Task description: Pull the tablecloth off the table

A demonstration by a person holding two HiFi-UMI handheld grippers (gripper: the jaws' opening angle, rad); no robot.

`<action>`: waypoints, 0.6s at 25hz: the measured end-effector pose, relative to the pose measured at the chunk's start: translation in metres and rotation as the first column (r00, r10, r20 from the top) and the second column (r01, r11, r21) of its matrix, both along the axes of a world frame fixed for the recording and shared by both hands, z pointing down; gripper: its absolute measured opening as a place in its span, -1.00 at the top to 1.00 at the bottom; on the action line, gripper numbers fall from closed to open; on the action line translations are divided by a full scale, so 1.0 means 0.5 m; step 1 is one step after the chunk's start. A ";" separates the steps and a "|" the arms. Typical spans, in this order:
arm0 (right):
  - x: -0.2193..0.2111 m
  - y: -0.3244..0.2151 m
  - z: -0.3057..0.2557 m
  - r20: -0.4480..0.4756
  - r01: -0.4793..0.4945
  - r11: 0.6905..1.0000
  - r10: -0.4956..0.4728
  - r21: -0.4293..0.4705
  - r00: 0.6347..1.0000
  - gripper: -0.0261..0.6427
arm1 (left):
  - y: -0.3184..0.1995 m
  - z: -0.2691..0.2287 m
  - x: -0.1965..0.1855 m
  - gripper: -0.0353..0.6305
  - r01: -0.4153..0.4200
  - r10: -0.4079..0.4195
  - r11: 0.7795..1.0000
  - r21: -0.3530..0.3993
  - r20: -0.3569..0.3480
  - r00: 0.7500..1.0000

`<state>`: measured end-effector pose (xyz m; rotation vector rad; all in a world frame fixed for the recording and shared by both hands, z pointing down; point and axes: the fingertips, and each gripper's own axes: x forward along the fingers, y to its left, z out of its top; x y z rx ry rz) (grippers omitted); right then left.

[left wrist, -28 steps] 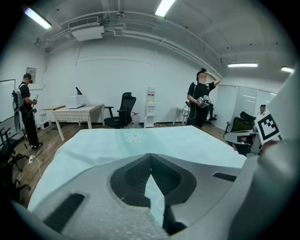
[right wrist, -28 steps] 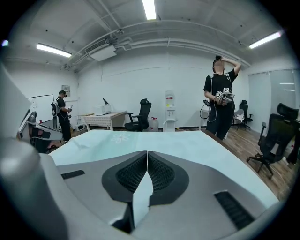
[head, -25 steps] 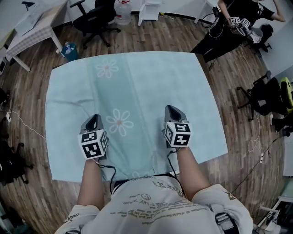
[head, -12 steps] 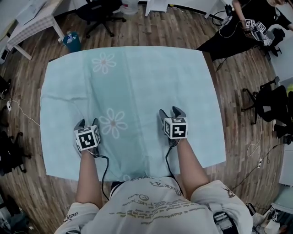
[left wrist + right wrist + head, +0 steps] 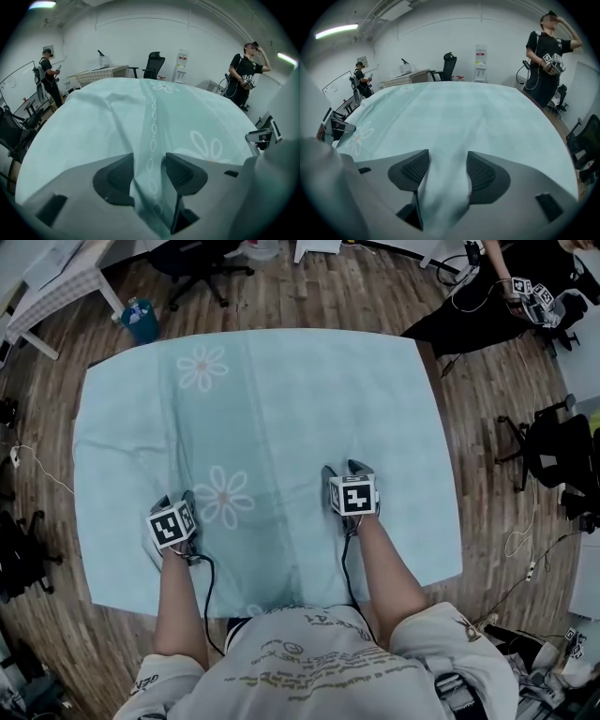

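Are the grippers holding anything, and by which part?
Nothing gripped yet. The left gripper and right gripper each straddle a ridge of tablecloth towards the person's edge; their jaws have just been opening, the left's then closing slightly.

Tablecloth (image 5: 281, 409): pale teal, white daisy prints, one stripe of small white ovals. Floor (image 5: 487, 484): brown wood planks. Shirt (image 5: 309, 671), bottom of frame: off-white, olive print.

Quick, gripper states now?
Left gripper: open, just closing slightly, tablecloth fold between jaws.
Right gripper: open, just opening, tablecloth fold between jaws.
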<state>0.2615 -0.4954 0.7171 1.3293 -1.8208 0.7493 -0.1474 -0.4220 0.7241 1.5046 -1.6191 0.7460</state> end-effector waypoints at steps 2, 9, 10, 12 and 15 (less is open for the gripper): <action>0.000 -0.005 -0.003 -0.004 0.018 1.000 -0.018 -0.015 1.000 0.15 | -0.007 -0.004 0.009 0.31 -0.024 0.024 1.000 0.001 -0.015 1.000; -0.022 -0.005 0.001 0.007 0.009 1.000 -0.009 -0.013 1.000 0.87 | 0.004 -0.018 0.017 0.85 -0.041 0.042 0.999 0.011 -0.018 0.999; -0.020 -0.004 -0.004 0.010 0.001 1.000 -0.001 -0.006 1.000 0.88 | 0.004 -0.027 0.021 0.86 -0.041 0.041 0.999 0.026 -0.014 0.999; -0.016 -0.003 -0.024 0.022 -0.015 1.000 0.015 0.025 1.000 0.88 | 0.003 -0.045 0.029 0.86 -0.048 0.049 0.997 0.056 -0.014 0.999; -0.022 0.004 -0.066 0.035 -0.024 0.996 0.021 0.089 0.999 0.88 | 0.007 -0.077 0.033 0.86 -0.073 0.074 0.992 0.101 -0.006 0.997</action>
